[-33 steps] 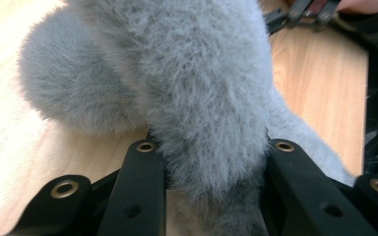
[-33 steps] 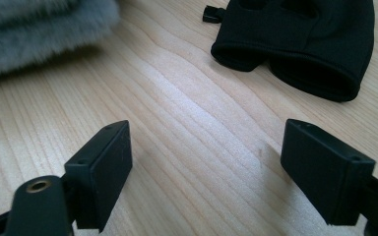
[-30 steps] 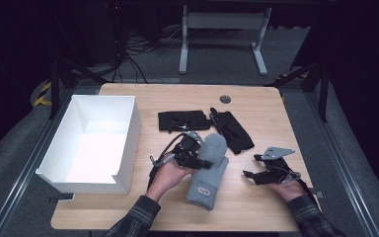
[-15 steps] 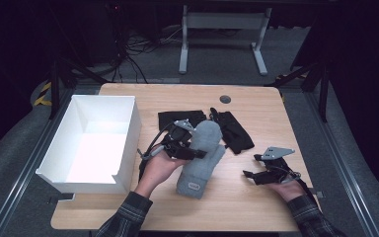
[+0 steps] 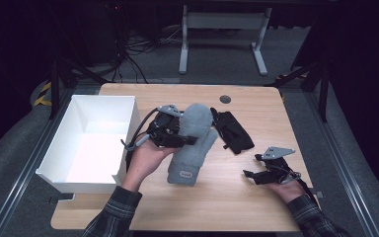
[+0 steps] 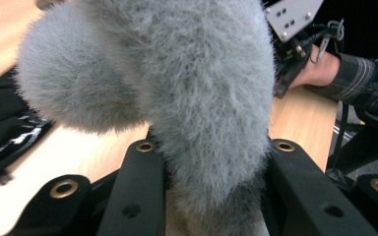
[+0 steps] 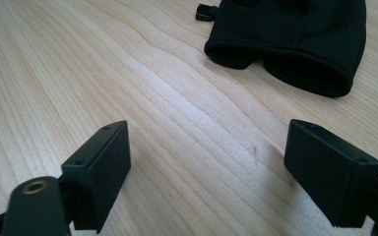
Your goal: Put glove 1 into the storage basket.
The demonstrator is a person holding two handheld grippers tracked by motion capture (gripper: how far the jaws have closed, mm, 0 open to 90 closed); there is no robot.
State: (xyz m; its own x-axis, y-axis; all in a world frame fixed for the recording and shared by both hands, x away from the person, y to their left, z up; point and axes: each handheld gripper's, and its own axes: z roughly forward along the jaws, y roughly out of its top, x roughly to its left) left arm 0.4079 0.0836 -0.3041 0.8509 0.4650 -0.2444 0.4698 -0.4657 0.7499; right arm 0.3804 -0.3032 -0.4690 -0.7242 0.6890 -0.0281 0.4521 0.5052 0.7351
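**A:** So the grey fuzzy mitten (image 5: pixel 191 145) is clamped in the left gripper (image 5: pixel 177 134). In the left gripper view the fleece (image 6: pixel 177 88) bulges out between the two black jaws, which squeeze it on both sides. From the high view the cuff end is up by the gripper, and the rest slopes down toward the person, with the small tag end low over the wooden table (image 5: pixel 256 207). Can't tell if that end touches the wood.

**B:** And the other hand?

**A:** The right gripper (image 5: pixel 250 173) sits low at the table's right side, well apart from the mitten. Its jaws stand wide with nothing between them, just bare wood grain under them in the right gripper view.

**B:** What's around it?

**A:** A black glove (image 5: pixel 233 130) lies flat just past the mitten, and its open cuff (image 7: pixel 295 44) shows up ahead of the right gripper. More black fabric peeks out behind the left gripper. A white box (image 5: pixel 123 106) stands at the table's left edge, just beside the left hand (image 5: pixel 145 160).
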